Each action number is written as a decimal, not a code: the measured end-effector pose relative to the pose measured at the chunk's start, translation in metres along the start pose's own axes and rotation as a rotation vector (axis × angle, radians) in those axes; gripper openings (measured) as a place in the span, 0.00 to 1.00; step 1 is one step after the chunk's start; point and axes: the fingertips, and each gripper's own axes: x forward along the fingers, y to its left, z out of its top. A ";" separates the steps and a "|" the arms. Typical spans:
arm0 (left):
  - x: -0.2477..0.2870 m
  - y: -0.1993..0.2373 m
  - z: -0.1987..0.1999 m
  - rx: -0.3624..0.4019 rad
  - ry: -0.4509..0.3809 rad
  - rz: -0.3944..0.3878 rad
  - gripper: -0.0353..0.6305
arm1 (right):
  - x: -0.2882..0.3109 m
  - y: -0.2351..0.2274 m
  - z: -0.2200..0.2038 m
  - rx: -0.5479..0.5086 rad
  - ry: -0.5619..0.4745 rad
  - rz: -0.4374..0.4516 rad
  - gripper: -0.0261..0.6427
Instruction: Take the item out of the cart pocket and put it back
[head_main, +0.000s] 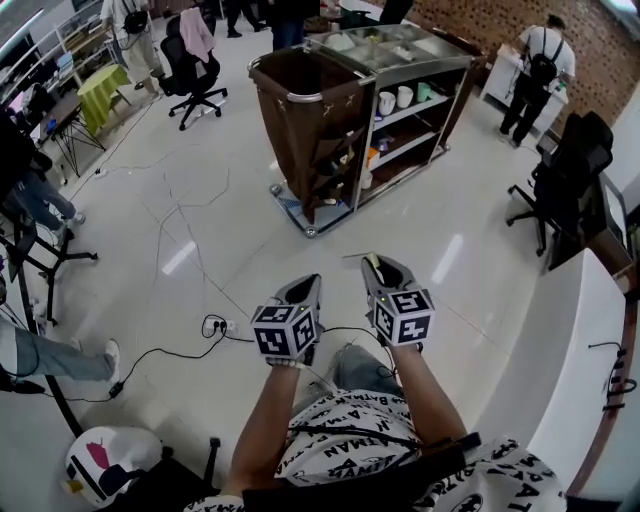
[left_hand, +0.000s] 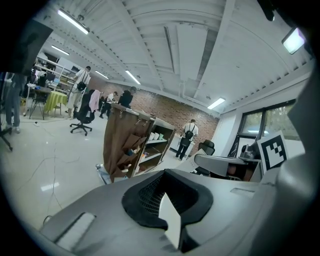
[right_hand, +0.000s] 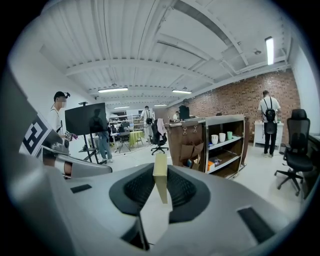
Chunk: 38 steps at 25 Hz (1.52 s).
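Note:
The cart (head_main: 350, 110) stands a few steps ahead on the white floor. Its brown fabric side (head_main: 300, 110) carries several pockets (head_main: 335, 150). It also shows in the left gripper view as the cart (left_hand: 127, 145) and in the right gripper view as the cart (right_hand: 200, 145). My right gripper (head_main: 378, 265) is shut on a thin, flat yellowish item (right_hand: 160, 172), whose tip (head_main: 372, 262) sticks out above the pads. My left gripper (head_main: 308, 283) is held beside it at the same height, its jaws together with nothing between them (left_hand: 167, 215). Both are far from the cart.
Cups (head_main: 400, 98) sit on the cart's shelves. Office chairs stand at the back left (head_main: 195, 70) and at the right (head_main: 565, 180). A white counter (head_main: 570, 340) runs along the right. Cables and a power strip (head_main: 215, 325) lie on the floor. People stand around (head_main: 540, 60).

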 end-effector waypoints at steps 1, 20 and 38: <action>0.001 0.003 0.002 0.001 -0.001 0.001 0.05 | 0.005 -0.002 0.000 -0.001 0.001 -0.002 0.16; 0.164 0.090 0.129 0.037 -0.041 0.076 0.05 | 0.235 -0.124 0.155 -0.089 -0.144 0.017 0.17; 0.291 0.153 0.180 -0.026 0.012 0.167 0.05 | 0.424 -0.181 0.123 -0.084 0.053 0.129 0.17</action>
